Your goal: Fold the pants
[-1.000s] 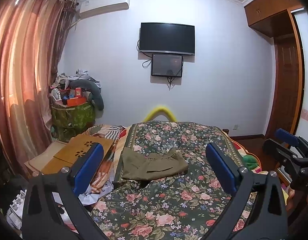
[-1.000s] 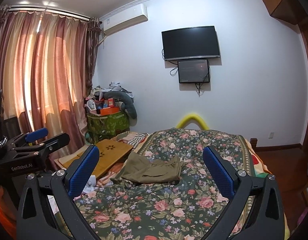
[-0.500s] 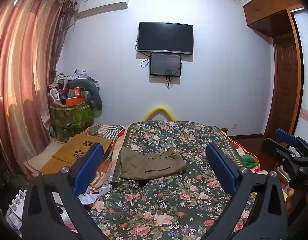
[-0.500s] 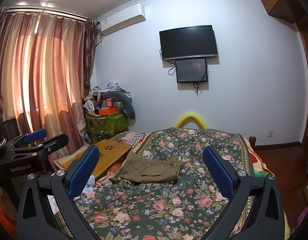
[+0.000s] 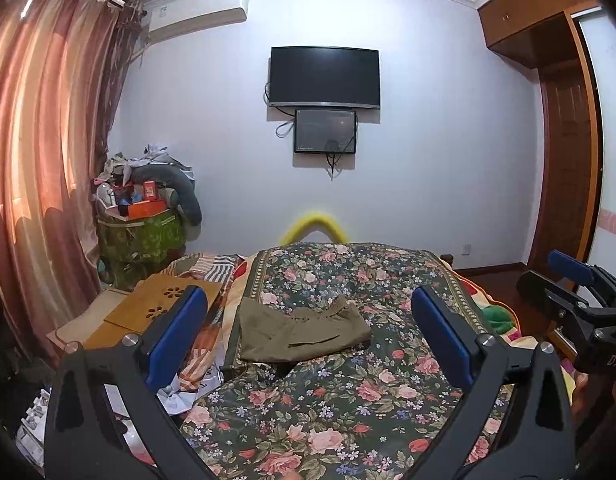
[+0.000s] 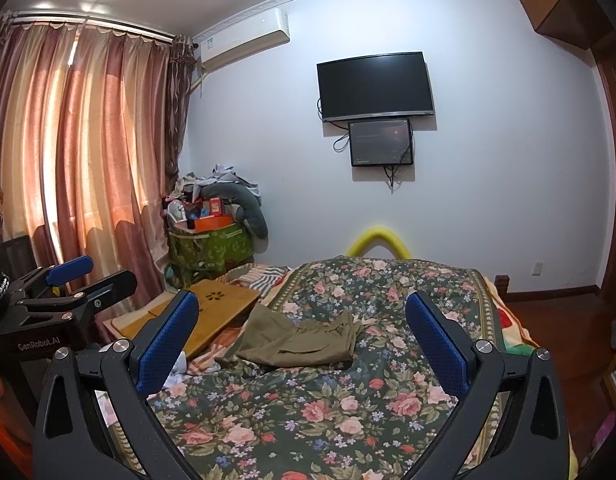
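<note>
- Ahead of both grippers, between their fingers, olive pants [image 5: 304, 332] lie apparently folded on the floral bed [image 5: 348, 412].
- Left gripper [image 5: 308, 336]: fingers wide, touching nothing.
- Right gripper [image 6: 304, 340]: fingers wide, empty.

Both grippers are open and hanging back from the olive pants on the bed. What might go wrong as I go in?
The olive pants lie bunched on the floral bedspread, so a pinch may catch the quilt too. They sit near the bed's left edge, above the wooden lap desk and floor clutter; a tug could drag them off. The left gripper and right gripper aim at one spot and could collide.
</note>
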A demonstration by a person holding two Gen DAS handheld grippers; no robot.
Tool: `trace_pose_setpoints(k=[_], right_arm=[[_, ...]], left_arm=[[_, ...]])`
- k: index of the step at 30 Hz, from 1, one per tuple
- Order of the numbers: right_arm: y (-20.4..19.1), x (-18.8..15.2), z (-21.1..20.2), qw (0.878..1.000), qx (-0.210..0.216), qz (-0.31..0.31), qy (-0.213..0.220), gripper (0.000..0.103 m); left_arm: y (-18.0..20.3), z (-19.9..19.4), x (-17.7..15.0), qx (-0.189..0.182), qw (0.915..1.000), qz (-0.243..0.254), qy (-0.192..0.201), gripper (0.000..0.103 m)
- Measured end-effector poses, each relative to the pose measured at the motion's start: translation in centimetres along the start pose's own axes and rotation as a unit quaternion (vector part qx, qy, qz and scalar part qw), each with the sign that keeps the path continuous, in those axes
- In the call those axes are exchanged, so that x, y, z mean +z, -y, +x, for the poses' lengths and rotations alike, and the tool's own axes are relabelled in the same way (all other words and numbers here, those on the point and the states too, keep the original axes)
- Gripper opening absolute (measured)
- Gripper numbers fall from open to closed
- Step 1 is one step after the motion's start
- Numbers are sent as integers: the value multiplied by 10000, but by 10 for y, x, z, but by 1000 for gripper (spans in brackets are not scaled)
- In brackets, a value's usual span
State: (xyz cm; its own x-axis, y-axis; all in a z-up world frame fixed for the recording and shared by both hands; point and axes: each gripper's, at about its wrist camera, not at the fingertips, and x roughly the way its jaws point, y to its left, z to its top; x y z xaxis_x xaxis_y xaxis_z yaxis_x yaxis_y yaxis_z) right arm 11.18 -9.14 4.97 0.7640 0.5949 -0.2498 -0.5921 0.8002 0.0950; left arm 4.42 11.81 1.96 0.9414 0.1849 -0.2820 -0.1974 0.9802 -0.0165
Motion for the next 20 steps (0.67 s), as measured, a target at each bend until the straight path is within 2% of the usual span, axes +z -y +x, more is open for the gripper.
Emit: trace_pose_setpoints(k=[20], right_arm=[[5, -2, 3, 10000, -30, -64, -24, 103]], left_arm=[[4, 5, -2, -154, 9999, 53, -54, 103]])
